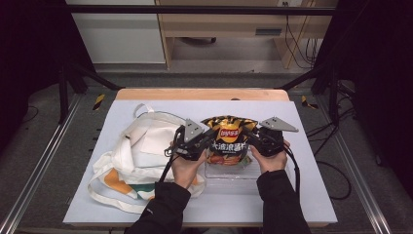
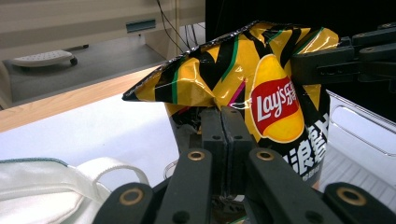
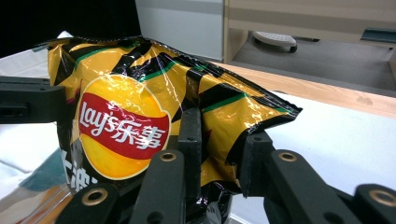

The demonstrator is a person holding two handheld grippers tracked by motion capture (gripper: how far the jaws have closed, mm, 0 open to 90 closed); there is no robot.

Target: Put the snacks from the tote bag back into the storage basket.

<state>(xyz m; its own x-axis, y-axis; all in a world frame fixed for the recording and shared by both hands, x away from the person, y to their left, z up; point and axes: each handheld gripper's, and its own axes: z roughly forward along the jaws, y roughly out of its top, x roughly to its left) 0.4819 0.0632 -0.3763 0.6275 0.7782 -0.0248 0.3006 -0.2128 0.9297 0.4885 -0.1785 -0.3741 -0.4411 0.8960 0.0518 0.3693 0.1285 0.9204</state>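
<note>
A yellow and black Lay's chip bag point(image 1: 229, 139) is held upright between my two grippers, over a clear plastic tray point(image 1: 229, 171). My left gripper point(image 1: 210, 138) is shut on the bag's left edge; in the left gripper view its jaws point(image 2: 225, 116) are pressed together on the foil of the bag point(image 2: 275, 102). My right gripper point(image 1: 249, 136) grips the right side. In the right gripper view its jaws point(image 3: 222, 135) stand apart, with a puffed fold of the bag point(image 3: 126, 126) filling the gap between them.
A white canvas tote bag point(image 1: 141, 151) with orange and green print lies crumpled at the left of the white mat point(image 1: 302, 195), close to my left hand. Beyond the mat's far edge runs the wooden table edge point(image 1: 202, 94). Metal frame rails run along both sides.
</note>
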